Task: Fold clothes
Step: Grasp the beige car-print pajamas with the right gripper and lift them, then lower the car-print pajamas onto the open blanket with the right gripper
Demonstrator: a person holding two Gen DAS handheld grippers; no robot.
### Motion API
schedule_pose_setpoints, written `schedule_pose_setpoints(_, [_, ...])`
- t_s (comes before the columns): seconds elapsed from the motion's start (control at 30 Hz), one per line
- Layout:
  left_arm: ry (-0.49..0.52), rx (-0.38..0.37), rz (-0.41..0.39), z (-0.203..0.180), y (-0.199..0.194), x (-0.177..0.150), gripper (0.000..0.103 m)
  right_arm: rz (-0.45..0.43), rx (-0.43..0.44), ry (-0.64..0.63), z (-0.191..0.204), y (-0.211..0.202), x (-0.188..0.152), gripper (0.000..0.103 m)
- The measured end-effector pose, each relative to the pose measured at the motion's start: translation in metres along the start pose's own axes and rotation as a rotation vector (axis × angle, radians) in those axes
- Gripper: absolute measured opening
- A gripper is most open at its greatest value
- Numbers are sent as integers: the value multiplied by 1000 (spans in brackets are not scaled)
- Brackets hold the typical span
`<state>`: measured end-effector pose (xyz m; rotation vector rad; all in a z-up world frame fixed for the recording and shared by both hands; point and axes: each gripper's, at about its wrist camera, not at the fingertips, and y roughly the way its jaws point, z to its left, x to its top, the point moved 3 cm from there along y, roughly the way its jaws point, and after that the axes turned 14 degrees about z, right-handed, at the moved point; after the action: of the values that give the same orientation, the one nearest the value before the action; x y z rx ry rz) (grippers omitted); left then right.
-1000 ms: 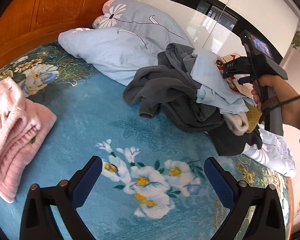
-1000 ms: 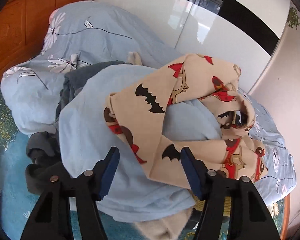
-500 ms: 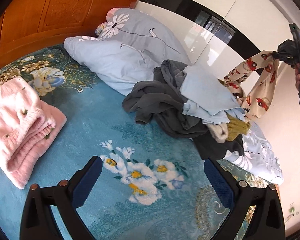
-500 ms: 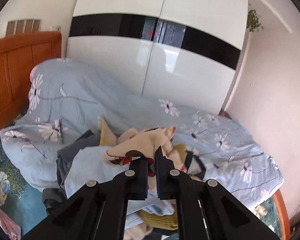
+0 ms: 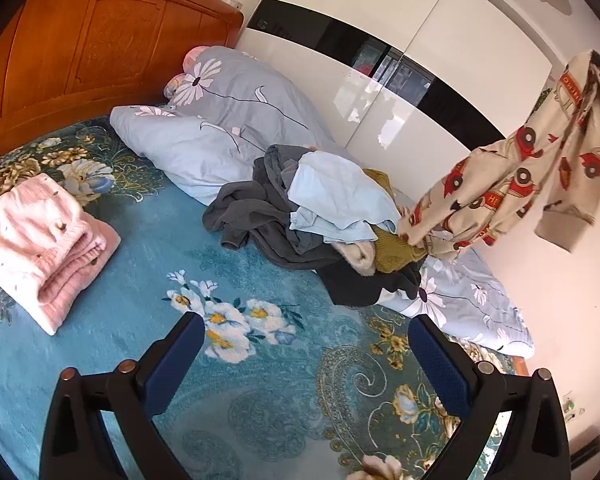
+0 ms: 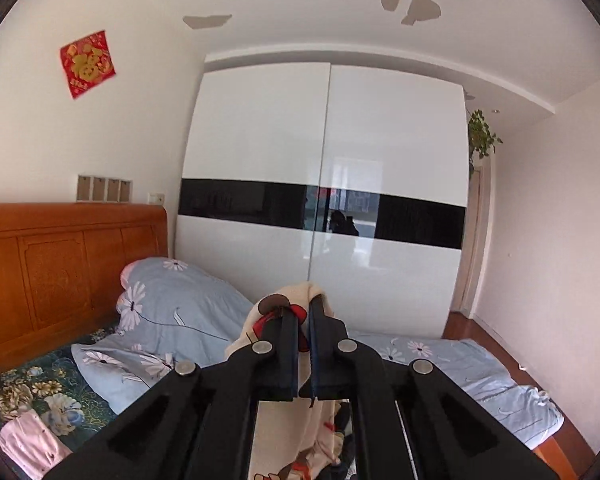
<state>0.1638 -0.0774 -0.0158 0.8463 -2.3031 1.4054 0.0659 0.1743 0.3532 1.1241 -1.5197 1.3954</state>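
Now the cream printed garment [image 5: 512, 184], with red cars on it, hangs in the air at the right of the bed; its lowest part just meets the heap of clothes. The right gripper [image 6: 303, 320] is clamped on its top edge, and the cloth falls down from the closed fingers. It is lifted but not spread out, so I judge that its folding is still to come.

Under it, at the far right of the bed, lies the heap of unfolded clothes [image 5: 320, 220]: a dark grey piece, a light blue one, a mustard knitted one and a pale one, all mixed together. These are left to do.

At the near left lies a pink knitted garment [image 5: 40, 248], folded into a neat stack.

The left gripper [image 5: 304, 368] hovers over the blue flowered bedspread [image 5: 160, 260] with its fingers wide apart and nothing between them.
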Motion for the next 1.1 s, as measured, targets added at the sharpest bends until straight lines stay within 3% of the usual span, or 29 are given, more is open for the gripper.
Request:
schedule_pose_setpoints(0.17, [-14,26,-42,-1,-29,-6,103,-72,107,-55,32,-47,15,4])
schedule_pose_setpoints(0.37, [-43,13,-131,8,-78,0,103,-151,268,6,49,-89,33,4])
schedule_pose_setpoints(0.53, [-8,22,-165,3,-99,-3,103,-150,238,3,45,-103,32,4])
schedule_pose_setpoints(0.63, [7,26,-147,2,-97,-11,103,-90,214,41,23,-93,12,4])
schedule_pose_setpoints(0.77, [12,14,-97,-2,-82,-23,103,54,167,69,-17,-65,-35,4])
schedule_pose_setpoints(0.83, [24,12,-75,-7,-73,-29,103,141,147,38,-36,-55,-75,4])
schedule_pose_setpoints(0.97, [42,16,-20,-10,-53,-43,103,409,25,-61,-72,-26,-201,4])
schedule_pose_setpoints(1.1, [40,32,54,-8,-26,-55,103,657,-78,20,-122,-24,-322,4])
